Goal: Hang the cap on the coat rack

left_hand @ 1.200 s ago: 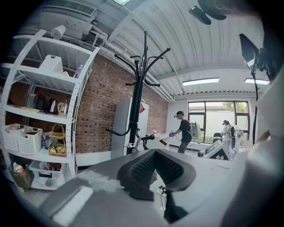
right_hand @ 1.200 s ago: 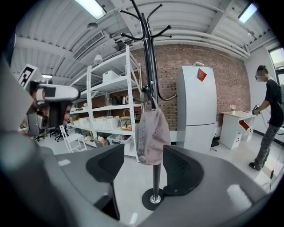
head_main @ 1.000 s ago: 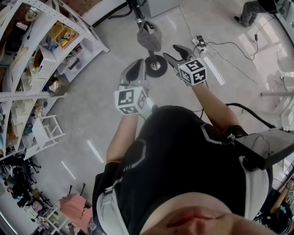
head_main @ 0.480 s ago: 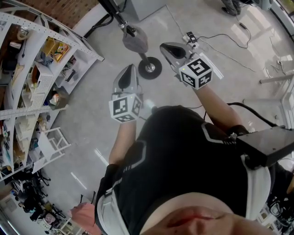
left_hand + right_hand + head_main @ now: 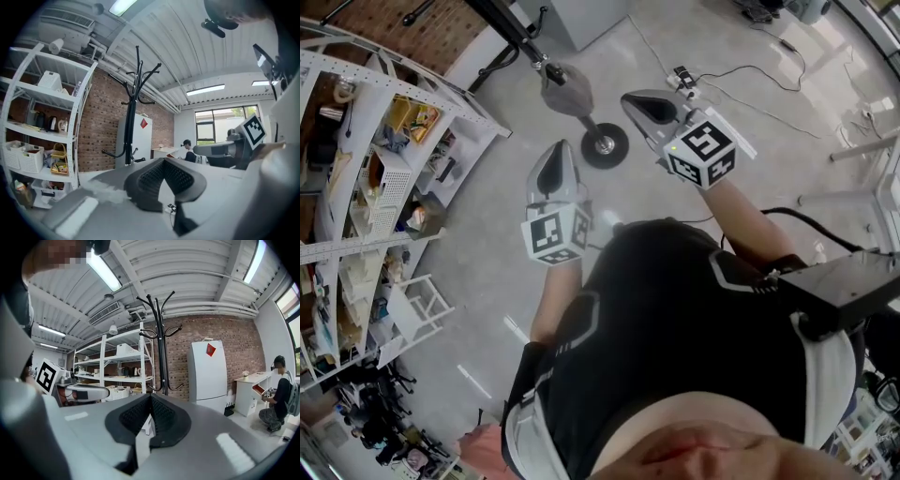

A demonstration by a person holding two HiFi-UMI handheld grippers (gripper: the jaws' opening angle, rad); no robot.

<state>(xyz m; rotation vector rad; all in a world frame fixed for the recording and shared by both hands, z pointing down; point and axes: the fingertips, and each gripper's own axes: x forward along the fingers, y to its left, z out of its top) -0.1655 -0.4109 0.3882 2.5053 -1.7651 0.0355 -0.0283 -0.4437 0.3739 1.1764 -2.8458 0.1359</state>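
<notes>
- Hanging on the black metal coat rack (image 5: 161,343), the grey fabric cap (image 5: 565,92) rests against the rack's pole, above its round base (image 5: 605,143).
- The rack stands upright ahead of both tools. The right tool (image 5: 630,99) points almost straight at it, and the left tool (image 5: 556,150) aims slightly to the rack's right.
- Neither tool looks clearly nearer.
- Both tools' jaws are pressed together on nothing.

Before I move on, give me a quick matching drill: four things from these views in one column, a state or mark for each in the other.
1 cap
2 left hand-held gripper
3 white cabinet
4 shelving unit

A jaws together, nothing held
B holds baskets
C grey, hung on the coat rack
D red diamond mark on its front

Pairs: 1-C, 2-A, 3-D, 4-B
</notes>
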